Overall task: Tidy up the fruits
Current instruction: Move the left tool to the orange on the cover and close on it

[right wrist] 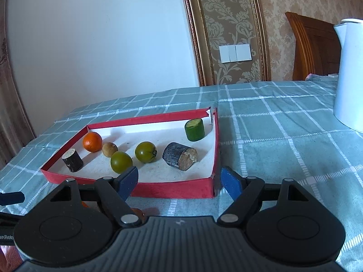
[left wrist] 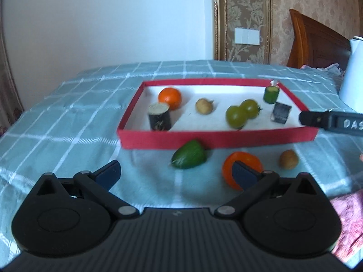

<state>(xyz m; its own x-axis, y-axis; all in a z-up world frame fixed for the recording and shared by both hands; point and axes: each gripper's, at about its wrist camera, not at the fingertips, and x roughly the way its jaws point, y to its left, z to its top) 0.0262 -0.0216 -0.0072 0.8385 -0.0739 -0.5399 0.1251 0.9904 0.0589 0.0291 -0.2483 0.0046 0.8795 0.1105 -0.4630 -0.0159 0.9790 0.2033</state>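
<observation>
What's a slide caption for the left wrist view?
Open left gripper faces pepper, orange outside the red tray.

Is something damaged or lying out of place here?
Yes. The red box is torn open at its far right corner. One dark log piece lies on its side, while the other stands upright.

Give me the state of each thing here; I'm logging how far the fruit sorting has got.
left gripper: open, empty
right gripper: open, empty
red tray: holds seven pieces
tray orange: in tray
two green tomatoes: in tray, touching
green avocado: on cloth, outside tray
loose orange: on cloth, outside
brown fruit: on cloth, outside
</observation>
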